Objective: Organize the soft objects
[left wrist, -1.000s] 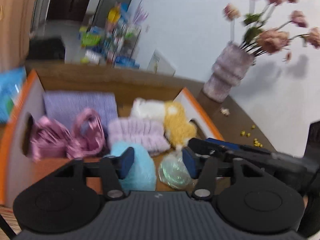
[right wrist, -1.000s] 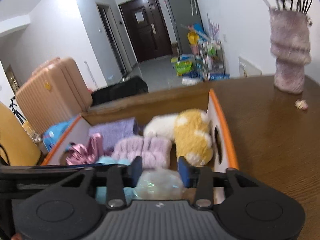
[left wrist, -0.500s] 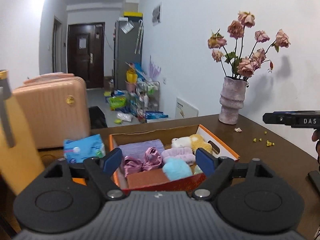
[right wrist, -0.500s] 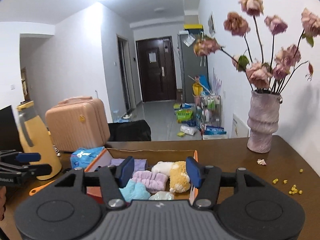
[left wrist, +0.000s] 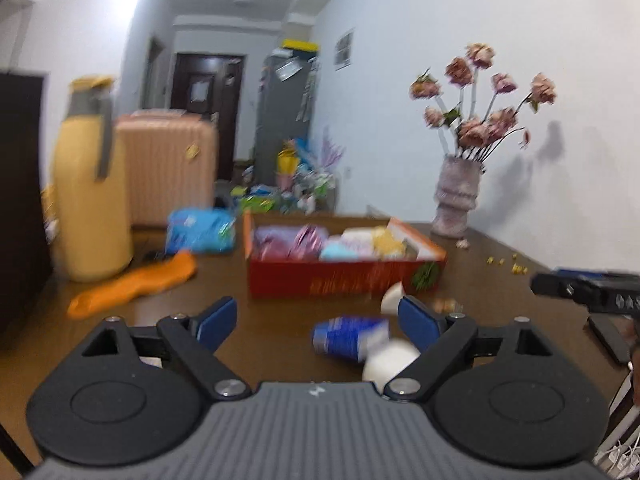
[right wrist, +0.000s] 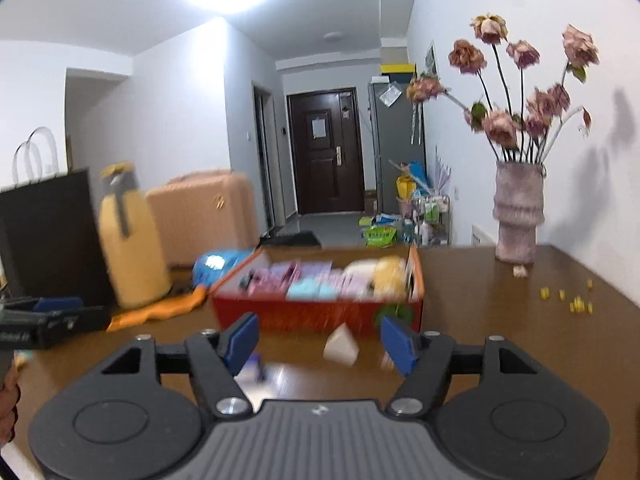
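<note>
Both grippers — left gripper, right gripper — agape, orange box beyond

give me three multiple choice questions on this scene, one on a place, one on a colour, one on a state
1. Where is the ribbed pink vase of dried roses?
A. in the box
B. on the brown wooden table, right of the box
C. on the floor

2. What colour is the outside of the cardboard box of soft items?
A. red-orange
B. green
C. white

3. How is the left claw?
A. shut on a sock
B. open, empty
C. out of view

Answers: 1 B, it stands by the wall; 2 A, its front wall; 3 B, its blue pads are apart.
</note>
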Motion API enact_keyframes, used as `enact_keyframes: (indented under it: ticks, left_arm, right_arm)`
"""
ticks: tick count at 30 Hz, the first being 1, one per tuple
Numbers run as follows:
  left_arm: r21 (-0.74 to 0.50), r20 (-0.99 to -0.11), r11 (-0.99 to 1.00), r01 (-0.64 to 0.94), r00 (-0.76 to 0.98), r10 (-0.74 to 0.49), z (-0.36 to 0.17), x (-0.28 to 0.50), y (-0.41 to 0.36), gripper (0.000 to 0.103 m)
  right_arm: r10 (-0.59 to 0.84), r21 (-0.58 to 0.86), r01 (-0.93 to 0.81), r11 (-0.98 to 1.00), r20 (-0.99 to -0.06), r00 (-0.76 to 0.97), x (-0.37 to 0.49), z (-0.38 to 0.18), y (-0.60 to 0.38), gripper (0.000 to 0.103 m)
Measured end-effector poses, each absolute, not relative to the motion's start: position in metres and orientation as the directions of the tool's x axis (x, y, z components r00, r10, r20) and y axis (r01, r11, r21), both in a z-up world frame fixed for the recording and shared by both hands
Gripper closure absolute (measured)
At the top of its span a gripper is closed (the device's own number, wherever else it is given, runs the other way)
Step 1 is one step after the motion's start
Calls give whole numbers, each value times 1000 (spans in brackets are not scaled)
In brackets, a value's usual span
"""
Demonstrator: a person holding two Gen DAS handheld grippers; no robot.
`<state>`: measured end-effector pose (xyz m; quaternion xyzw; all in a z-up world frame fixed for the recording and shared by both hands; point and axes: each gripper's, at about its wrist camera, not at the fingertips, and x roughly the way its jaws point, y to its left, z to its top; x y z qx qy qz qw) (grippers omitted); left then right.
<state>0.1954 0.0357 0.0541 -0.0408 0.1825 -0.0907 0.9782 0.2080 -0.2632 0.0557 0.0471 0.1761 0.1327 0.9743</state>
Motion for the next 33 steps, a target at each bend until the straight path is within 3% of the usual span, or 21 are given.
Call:
enact_keyframes:
  ticks: [6, 13, 28, 30, 33]
  left_arm:
    - [-184, -415, 969, 164, 881, -228, 29, 163, 43, 11]
    - [-184, -378, 974, 135, 905, -196, 35, 171, 44, 4]
    - [-144, -451, 984, 103, 878, -158, 11, 263, 54, 3]
    - [-140, -462, 984, 107, 873, -160, 8, 281, 54, 3]
    - [-142, -471, 984, 105, 867, -160, 5, 305, 56, 3]
  right_arm:
    - [324, 172, -276, 946, -428, 844, 159, 9, -239, 33]
    - [317, 126, -292, 948, -413, 854, 170, 13, -222, 28]
    - [343, 27, -381, 924, -496, 798, 310, -4, -152, 29]
    - [338, -8, -399, 917, -516, 787, 326, -8, -142, 32]
    - [280, -7, -327, 945, -499, 820, 347, -3, -155, 34]
